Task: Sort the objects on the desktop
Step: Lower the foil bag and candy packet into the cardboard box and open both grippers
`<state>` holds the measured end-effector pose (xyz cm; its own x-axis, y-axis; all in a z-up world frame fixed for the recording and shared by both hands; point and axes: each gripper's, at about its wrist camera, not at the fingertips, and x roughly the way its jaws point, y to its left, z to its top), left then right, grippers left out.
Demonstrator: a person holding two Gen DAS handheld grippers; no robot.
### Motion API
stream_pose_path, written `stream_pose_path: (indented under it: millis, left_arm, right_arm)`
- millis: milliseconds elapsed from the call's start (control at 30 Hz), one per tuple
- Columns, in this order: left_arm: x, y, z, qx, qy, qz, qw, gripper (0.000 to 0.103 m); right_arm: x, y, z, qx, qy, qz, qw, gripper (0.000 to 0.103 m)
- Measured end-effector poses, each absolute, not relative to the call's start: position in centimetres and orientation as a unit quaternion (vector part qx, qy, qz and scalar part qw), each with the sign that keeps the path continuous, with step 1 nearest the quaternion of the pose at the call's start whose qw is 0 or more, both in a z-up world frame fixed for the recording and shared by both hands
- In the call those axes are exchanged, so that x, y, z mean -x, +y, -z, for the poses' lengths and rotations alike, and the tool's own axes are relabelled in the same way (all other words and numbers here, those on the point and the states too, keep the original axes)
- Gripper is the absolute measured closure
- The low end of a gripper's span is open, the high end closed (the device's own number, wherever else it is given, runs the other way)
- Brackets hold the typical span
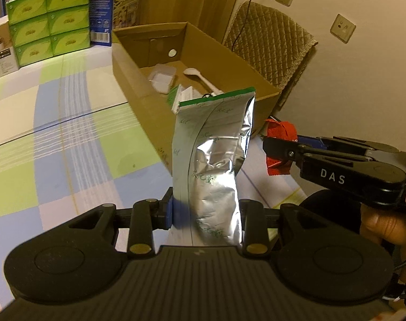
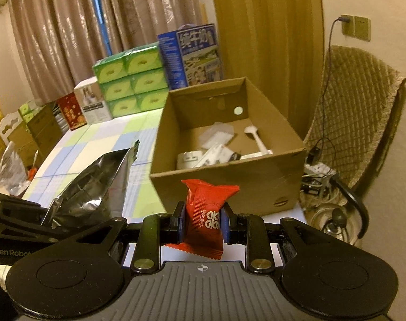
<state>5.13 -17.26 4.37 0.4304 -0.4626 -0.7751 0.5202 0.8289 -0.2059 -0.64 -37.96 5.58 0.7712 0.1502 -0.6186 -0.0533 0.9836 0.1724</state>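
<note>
Two loads mid-carry: left gripper [image 1: 207,214] clamping foil pouch [image 1: 216,160], right gripper [image 2: 203,223] pinching red snack packet [image 2: 207,214], nearing cardboard box [image 2: 256,187]; needing release inside.

Spoon [image 1: 200,79] in box [image 1: 229,53], before chair [image 1: 269,42]

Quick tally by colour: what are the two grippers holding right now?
Silver: 1, the foil pouch in the left gripper.
Red: 1, the snack packet in the right gripper.
Total: 2
</note>
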Motion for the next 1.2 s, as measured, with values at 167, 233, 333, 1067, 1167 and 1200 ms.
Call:
stream_pose_path:
  millis: [167,233,333,1067,1167,1200]
  left_arm:
    - [-5.5,-18.2,-4.6,-0.033,0.446,0.295,0.845,0.075]
    - [-5.7,-18.5,-4.8,-0.034,0.445,0.296,0.845,0.075]
    - [-6.1,-19.0,-5.0,-0.032,0.444,0.295,0.845,0.075]
    - [-10.1,-21.4,-6.0,-0.033,0.431,0.306,0.848,0.075]
    - [-10.8,-21.8,-6.0,-0.032,0.429,0.308,0.848,0.075]
    - [-11.0,-21.9,-6.0,-0.031,0.429,0.309,0.848,0.075]
  right_arm:
    - [0.4,-39.3,-6.1,-0.073,0.327,-0.042,0.941,0.08]
    - [0.3,-39.7,-6.5,-0.073,0.323,-0.039,0.943,0.08]
    - [-0.1,-40.1,-6.9,-0.073,0.32,-0.037,0.944,0.08]
    - [-4.1,-41.4,-8.6,-0.063,0.307,-0.033,0.949,0.08]
    - [-4.8,-41.7,-8.8,-0.06,0.305,-0.031,0.95,0.08]
    - [-4.9,-41.7,-8.9,-0.059,0.305,-0.031,0.95,0.08]
